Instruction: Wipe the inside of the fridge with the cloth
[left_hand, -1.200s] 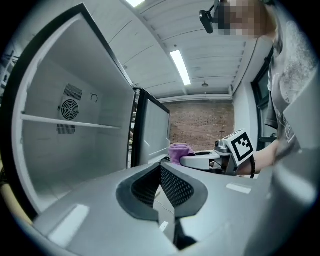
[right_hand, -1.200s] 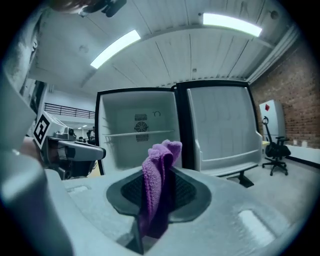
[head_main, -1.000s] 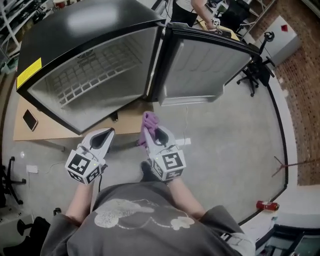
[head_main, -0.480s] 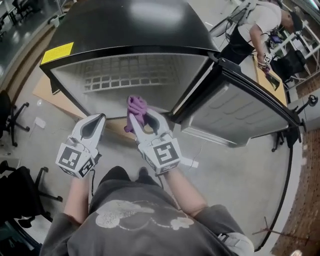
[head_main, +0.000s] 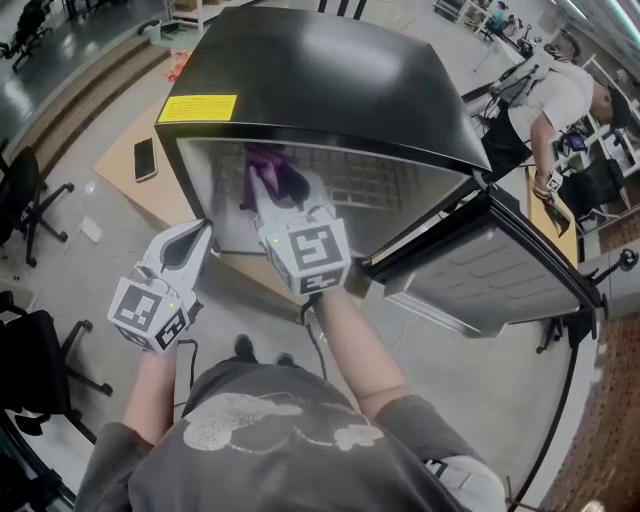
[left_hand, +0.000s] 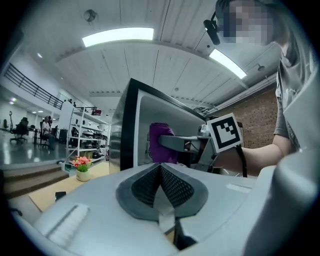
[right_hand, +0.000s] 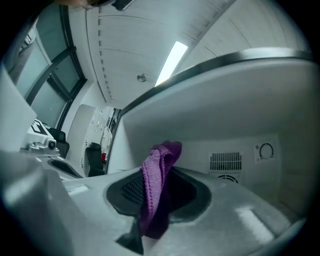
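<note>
Jaws of right gripper (head_main: 276, 192) half hide cloth (head_main: 262, 162)

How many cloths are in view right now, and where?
1. The purple knitted cloth is clamped in the right tongs, held inside the open black fridge. The shut left tongs hold none. Others may lie hidden deeper in the fridge.

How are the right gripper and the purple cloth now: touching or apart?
Touching. The right gripper view shows the cloth clamped between the jaws of the right gripper, with its top sticking up above them.
</note>
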